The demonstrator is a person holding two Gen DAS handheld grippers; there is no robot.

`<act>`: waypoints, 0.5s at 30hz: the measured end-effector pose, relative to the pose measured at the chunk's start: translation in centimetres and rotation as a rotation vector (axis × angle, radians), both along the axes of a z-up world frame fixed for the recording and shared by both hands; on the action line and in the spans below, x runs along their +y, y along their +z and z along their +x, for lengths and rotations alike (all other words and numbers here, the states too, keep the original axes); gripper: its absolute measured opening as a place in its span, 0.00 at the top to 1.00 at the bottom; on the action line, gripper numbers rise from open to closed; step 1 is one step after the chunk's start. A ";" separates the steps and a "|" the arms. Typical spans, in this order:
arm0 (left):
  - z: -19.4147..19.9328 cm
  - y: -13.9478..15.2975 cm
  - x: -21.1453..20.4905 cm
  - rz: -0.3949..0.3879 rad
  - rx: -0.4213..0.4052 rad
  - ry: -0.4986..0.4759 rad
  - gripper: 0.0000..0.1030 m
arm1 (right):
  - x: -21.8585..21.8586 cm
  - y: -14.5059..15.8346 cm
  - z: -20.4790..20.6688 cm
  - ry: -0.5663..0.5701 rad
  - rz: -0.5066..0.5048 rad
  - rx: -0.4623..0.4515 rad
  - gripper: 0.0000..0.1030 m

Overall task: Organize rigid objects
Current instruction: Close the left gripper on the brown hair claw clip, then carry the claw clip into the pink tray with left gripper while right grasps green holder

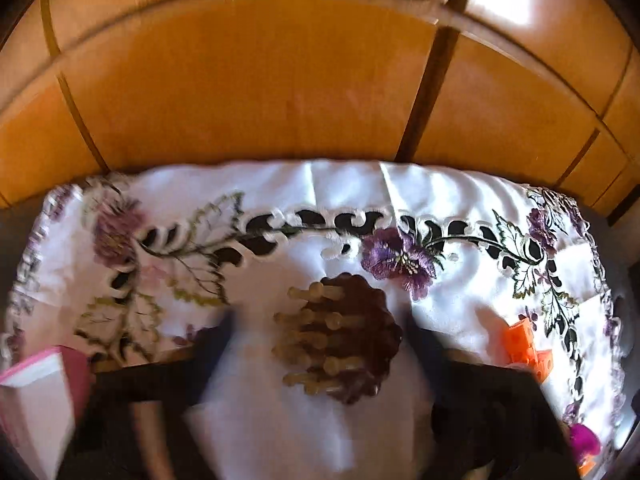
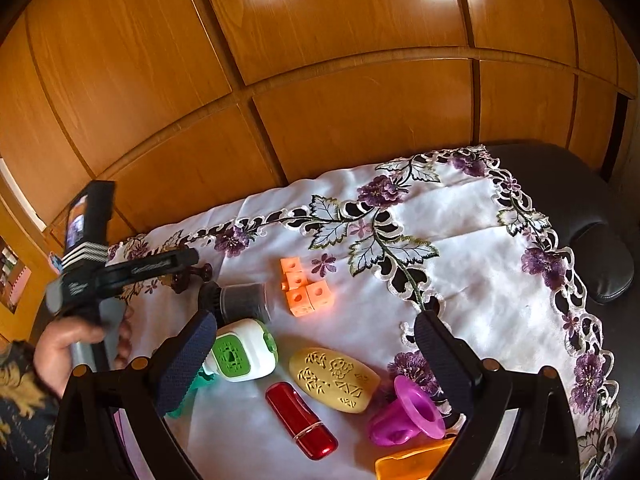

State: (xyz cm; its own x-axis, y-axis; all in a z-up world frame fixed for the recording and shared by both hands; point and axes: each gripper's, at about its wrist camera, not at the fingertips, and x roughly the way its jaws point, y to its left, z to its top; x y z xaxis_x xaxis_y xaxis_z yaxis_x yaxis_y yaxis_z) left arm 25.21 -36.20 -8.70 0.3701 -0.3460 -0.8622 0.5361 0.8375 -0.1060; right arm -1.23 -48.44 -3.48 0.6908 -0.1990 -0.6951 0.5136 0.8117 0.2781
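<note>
My left gripper (image 1: 320, 340) straddles the dark brown hair claw (image 1: 344, 336) on the embroidered cloth (image 1: 280, 188); blur hides whether the pads touch it. My right gripper (image 2: 316, 344) hangs wide over the yellow oval (image 2: 334, 380), red case (image 2: 302, 420) and orange cubes (image 2: 306, 292).

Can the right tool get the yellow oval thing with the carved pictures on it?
Probably yes. The right tool is open and the yellow carved oval lies flat on the tablecloth just below the gap between its fingers, nothing on top. The red capsule-shaped case and purple plastic toy lie close beside it.
</note>
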 end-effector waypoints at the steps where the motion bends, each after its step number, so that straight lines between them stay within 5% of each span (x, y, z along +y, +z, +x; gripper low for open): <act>1: 0.2 -0.1 0.2 -0.020 0.017 0.001 0.48 | 0.0 0.0 0.1 0.001 -0.005 0.003 0.02; 3: -0.1 0.3 1.0 -0.051 -0.003 0.009 0.59 | 0.1 -0.1 0.2 0.002 -0.016 0.012 0.02; 15: -7.2 3.1 6.9 -0.081 -0.046 -0.029 0.59 | 0.4 -0.8 0.5 0.029 -0.016 0.043 0.05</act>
